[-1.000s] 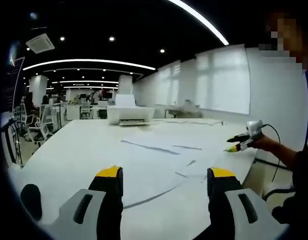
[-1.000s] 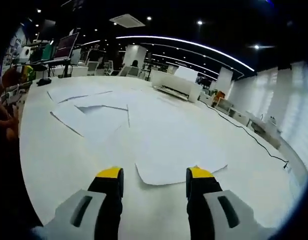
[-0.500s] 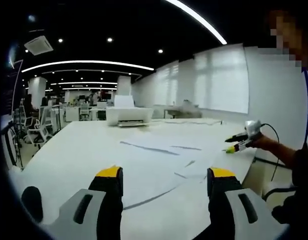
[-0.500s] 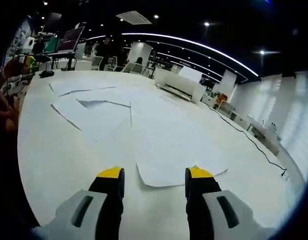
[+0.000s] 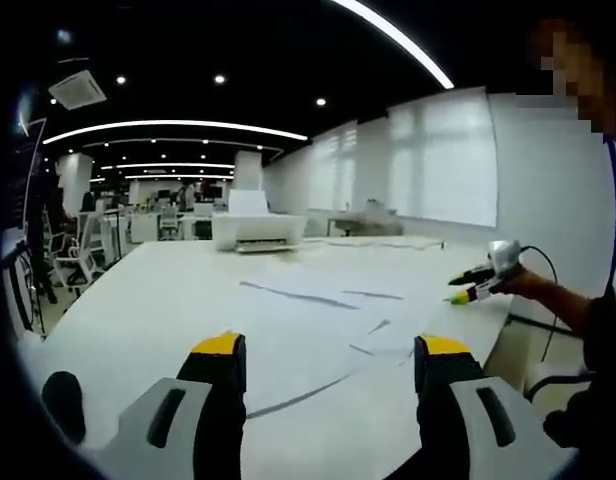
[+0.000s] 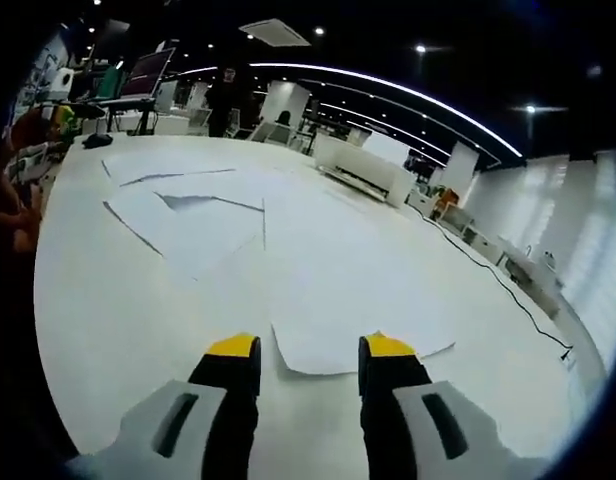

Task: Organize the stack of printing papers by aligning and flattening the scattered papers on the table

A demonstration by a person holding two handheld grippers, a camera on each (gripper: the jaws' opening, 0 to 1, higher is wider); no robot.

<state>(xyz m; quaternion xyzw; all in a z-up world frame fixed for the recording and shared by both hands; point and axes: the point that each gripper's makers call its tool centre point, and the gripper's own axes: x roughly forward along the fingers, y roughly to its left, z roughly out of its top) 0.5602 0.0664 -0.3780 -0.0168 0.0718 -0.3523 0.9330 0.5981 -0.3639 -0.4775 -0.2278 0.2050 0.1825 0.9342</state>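
Barely started: printing papers [image 6: 218, 215] scattered flat across the table [image 5: 138, 300], unstacked. Left gripper [image 5: 328, 350] and right gripper [image 6: 305, 350] both spread, empty; nearest sheet [image 6: 358, 330] at right's 12 o'clock.

Right gripper [image 6: 306, 350], jaws apart, above scattered papers [image 6: 318, 290].

White papers [image 6: 368, 300] on white table [image 6: 118, 300]; tongs [image 6: 310, 352] grey, yellow-tipped; printer [image 5: 258, 230] white.

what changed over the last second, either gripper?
The right gripper has narrowed its jaws a little, though they remain open, lined up with the near edge of the closest sheet. The left gripper is as it was, open and holding nothing. The scattered papers and printer haven't moved.
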